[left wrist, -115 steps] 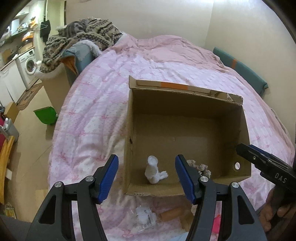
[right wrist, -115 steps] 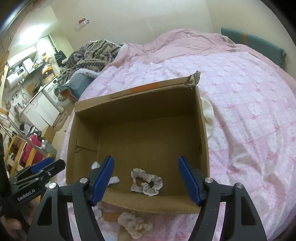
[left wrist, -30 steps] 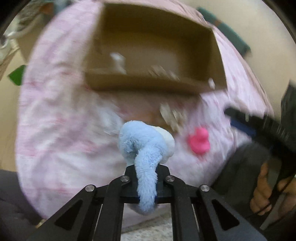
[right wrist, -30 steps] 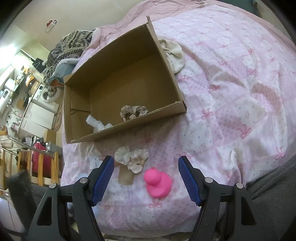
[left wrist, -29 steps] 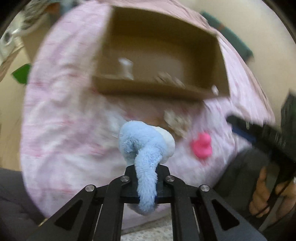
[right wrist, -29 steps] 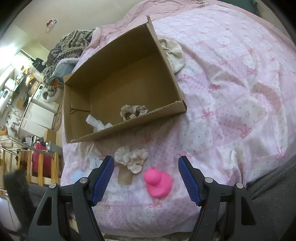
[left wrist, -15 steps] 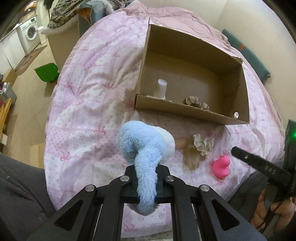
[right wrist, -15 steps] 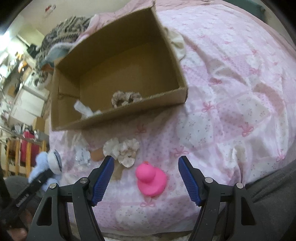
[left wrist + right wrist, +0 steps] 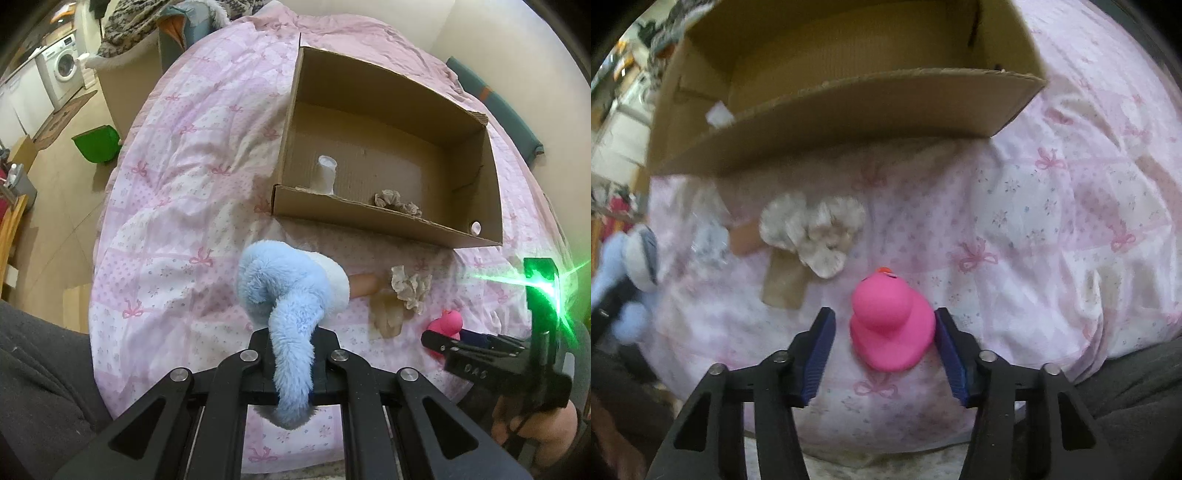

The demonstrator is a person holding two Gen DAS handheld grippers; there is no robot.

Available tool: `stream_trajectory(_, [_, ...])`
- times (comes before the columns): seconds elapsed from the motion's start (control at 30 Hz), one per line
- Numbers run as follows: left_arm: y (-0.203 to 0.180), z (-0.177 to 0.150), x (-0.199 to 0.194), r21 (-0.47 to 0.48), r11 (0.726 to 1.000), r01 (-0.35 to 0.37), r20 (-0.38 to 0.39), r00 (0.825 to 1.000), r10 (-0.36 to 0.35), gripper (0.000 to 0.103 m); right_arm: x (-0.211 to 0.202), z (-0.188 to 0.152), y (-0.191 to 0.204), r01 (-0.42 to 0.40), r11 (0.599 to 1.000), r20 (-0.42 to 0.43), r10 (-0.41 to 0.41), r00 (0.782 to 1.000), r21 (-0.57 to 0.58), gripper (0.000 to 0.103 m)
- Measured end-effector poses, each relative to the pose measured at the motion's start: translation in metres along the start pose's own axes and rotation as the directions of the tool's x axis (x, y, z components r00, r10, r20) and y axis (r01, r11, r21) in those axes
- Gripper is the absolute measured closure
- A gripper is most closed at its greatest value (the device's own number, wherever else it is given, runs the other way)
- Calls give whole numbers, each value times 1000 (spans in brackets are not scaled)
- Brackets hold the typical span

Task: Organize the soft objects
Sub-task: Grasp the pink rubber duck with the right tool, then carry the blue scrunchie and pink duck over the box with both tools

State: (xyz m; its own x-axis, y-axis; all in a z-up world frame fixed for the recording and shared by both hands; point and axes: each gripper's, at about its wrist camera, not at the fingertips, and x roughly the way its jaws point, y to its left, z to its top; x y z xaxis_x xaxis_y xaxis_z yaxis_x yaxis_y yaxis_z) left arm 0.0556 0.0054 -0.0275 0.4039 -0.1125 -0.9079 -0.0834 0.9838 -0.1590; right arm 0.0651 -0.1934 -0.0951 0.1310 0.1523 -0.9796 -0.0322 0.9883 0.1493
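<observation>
L gripper [image 9: 291, 354]: jaws clamped on a fluffy light-blue plush toy [image 9: 288, 291], held up above the pink bow-print bedspread [image 9: 177, 192]; a long furry limb hangs down between the arms toward 6 o'clock.

R gripper [image 9: 884, 339]: jaws apart, blue pads either side of a pink rubber duck [image 9: 892, 325] that sits on the bedspread; R pad looks just at the duck's side, L pad w/ a small gap. Duck's orange beak points to 12 o'clock.

Open brown cardboard box [image 9: 384, 221] at 12–1 o'clock in L view. Inside: a white tube-shaped soft item [image 9: 326, 177] upright near the front wall, and a beige frilly scrunchie [image 9: 397, 203] by it at 3 o'clock.

On the bedspread between box and duck: a second cream frilly scrunchie [image 9: 812, 229] lying on a tan flat piece [image 9: 783, 284].

Writing: "DAS" on the R gripper's body as seen in L view [image 9: 472, 371]. Green light glare above it at 3 o'clock.
</observation>
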Motion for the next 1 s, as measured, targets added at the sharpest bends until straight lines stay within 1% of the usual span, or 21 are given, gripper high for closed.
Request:
stream_trajectory(0.03, [-1,0,0,4,1000,-2,1,1000,2,95,1,-1,3,17,1000,1,-17,1000,-18,47])
stream_trajectory(0.07, [-1,0,1,8,1000,-6,1,1000,6,95,1,-1,6,35,999,3,-35,999,-32,54])
stream_trajectory(0.13, [-2,0,2,10,1000,-14,1,1000,14,95,2,-3,8,55,998,9,-54,998,-44,54])
stream_trajectory(0.23, [-1,-2,4,6,1000,-31,-2,1000,31,95,-8,-3,6,37,999,49,-35,998,-31,55])
stream_trajectory(0.27, [-1,-2,4,4,999,-37,-3,999,37,95,-11,-5,8,24,999,67,-23,998,-23,55])
stream_trajectory(0.3, [0,-2,5,1,999,-42,-5,999,42,95,-17,-5,7,-5,1000,89,7,996,-16,55])
stream_trajectory(0.53, [3,-3,7,2,997,-80,-3,997,80,95,-37,-6,11,-69,997,172,74,982,-35,55])
stream_trajectory(0.57, [4,-3,7,5,996,-85,-1,996,85,95,-40,-9,10,-80,996,175,86,981,-39,55])
stream_trajectory(0.6, [4,-4,7,6,996,-89,0,996,89,95,-43,-4,9,-87,995,174,93,980,-43,55])
stream_trajectory(0.83, [6,-3,7,10,994,-112,9,994,112,95,-49,-4,8,-107,993,182,114,977,-49,55])
stream_trajectory(0.93, [4,-4,6,22,993,-117,17,993,117,95,-50,-5,6,-122,991,188,129,974,-45,55])
stream_trajectory(1.0, [1,-6,6,48,990,-134,21,991,133,95,-51,-6,6,-130,990,198,138,970,-52,55])
